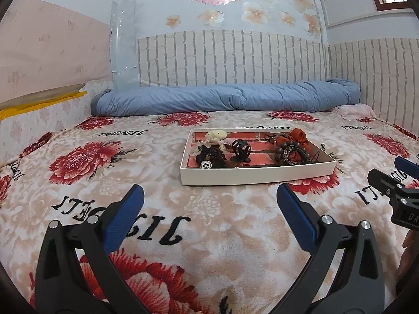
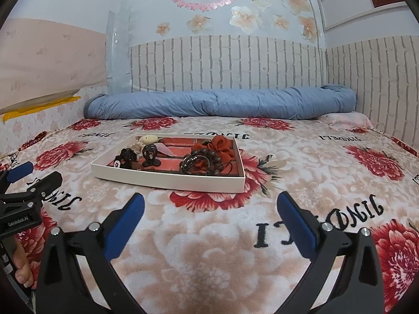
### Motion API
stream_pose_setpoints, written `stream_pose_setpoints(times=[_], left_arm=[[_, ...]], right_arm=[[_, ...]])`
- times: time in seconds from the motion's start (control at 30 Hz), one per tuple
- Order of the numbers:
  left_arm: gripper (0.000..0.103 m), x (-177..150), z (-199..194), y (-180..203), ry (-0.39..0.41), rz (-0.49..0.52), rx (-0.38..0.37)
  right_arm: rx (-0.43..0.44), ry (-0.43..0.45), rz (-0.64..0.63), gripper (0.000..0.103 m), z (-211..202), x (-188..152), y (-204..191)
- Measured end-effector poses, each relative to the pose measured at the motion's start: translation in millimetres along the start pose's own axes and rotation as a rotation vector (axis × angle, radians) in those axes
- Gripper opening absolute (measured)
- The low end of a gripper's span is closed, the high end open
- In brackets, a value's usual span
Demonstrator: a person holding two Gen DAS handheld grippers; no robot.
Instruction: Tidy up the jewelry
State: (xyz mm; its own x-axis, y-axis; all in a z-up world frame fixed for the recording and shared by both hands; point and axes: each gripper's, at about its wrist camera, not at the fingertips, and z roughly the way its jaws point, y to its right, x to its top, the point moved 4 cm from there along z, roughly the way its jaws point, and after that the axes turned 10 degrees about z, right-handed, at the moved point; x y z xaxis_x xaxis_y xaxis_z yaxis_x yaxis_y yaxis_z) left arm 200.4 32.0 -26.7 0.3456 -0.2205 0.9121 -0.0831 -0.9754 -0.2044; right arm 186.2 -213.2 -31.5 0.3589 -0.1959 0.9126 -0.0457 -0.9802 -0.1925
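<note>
A shallow white tray (image 1: 258,175) (image 2: 167,180) with a red brick-print floor lies on the flowered bed. Inside are a black claw clip (image 1: 241,151) (image 2: 149,155), an orange fabric scrunchie (image 1: 298,136) (image 2: 221,146), a dark bead bracelet (image 1: 282,151) (image 2: 212,157), a cream hair piece (image 1: 216,136) (image 2: 148,139), a black scrunchie (image 1: 212,155) (image 2: 127,156) and a small silver ring (image 1: 205,165) (image 2: 117,164). My left gripper (image 1: 209,191) hovers open in front of the tray, nothing between its fingers. My right gripper (image 2: 210,198) is open too, short of the tray's near right corner.
A rolled blue quilt (image 1: 225,99) (image 2: 220,103) lies along the far wall, with a pink pillow (image 2: 349,121) at its right end. The flowered blanket (image 1: 183,222) covers the whole bed. A low ledge with yellow tape (image 1: 39,106) borders the left side.
</note>
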Motion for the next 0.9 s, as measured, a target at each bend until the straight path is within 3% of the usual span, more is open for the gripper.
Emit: stream_pose_setpoints(times=[0.9], left_arm=[[0.098,-0.7,2.0,-3.3,-0.009,-0.022,-0.009]], right_arm=[[-0.001,-0.001,0.001,0.099,-0.3,0.3,1.1]])
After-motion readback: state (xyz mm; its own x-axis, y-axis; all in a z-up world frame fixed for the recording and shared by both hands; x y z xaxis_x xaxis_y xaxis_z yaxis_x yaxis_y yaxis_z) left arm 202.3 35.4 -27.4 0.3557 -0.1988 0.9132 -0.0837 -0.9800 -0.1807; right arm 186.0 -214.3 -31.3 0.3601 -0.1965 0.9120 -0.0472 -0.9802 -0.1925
